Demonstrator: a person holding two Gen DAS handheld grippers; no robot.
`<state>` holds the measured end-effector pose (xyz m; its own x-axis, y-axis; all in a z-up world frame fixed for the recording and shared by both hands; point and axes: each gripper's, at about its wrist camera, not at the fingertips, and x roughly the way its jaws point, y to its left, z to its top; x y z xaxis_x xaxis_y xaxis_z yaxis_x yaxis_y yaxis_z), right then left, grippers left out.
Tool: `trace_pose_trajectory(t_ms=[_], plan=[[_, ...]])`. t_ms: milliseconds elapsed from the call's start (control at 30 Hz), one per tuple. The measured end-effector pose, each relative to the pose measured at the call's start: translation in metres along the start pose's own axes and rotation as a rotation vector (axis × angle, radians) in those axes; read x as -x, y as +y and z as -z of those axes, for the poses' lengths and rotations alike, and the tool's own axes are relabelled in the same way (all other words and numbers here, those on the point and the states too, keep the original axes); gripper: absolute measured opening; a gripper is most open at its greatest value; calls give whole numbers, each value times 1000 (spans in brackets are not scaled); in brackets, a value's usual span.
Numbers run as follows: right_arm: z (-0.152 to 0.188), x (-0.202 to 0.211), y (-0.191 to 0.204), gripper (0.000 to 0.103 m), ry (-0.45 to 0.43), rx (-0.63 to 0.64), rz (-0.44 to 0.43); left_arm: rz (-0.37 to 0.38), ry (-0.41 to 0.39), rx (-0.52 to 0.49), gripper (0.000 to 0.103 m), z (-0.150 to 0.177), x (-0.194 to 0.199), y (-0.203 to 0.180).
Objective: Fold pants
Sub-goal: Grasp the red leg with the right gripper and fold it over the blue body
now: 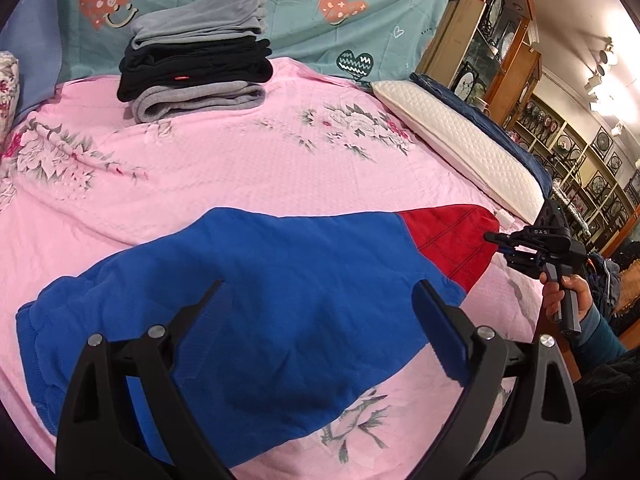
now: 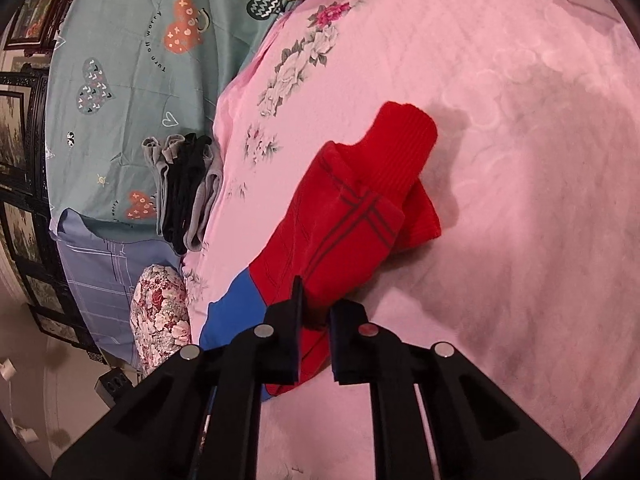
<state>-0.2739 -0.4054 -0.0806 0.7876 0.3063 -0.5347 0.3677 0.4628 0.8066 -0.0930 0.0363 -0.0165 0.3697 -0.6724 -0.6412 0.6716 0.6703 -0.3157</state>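
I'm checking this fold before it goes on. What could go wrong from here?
The right gripper pinches only the edge of the red cuffed end of the blue and red fleece pants, so the cloth may slip out. The left gripper hangs open over the blue part, holding nothing, so pulling might drag the pants across the pink floral bedspread.

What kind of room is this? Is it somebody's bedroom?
Probably a bedroom, on a bed: a pink flowered bedspread, a white pillow and a stack of folded pants. The shelves of framed pictures beside it are unusual, so I'm not certain.
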Motion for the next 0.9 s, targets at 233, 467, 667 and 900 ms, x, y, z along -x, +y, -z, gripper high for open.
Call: trace_pose_trajectory(t_ms=[233, 467, 667, 900], plan=[[12, -24, 111, 9, -23, 452, 105, -46, -72, 46, 93, 11, 38, 24], [120, -137, 188, 9, 261, 1036, 217, -114, -176, 171, 95, 39, 92, 65], [164, -167, 192, 59, 487, 1161, 186, -150, -199, 265, 95, 60, 113, 91], [107, -164, 206, 61, 405, 888, -47, -156, -233, 369, 95, 78, 127, 103]])
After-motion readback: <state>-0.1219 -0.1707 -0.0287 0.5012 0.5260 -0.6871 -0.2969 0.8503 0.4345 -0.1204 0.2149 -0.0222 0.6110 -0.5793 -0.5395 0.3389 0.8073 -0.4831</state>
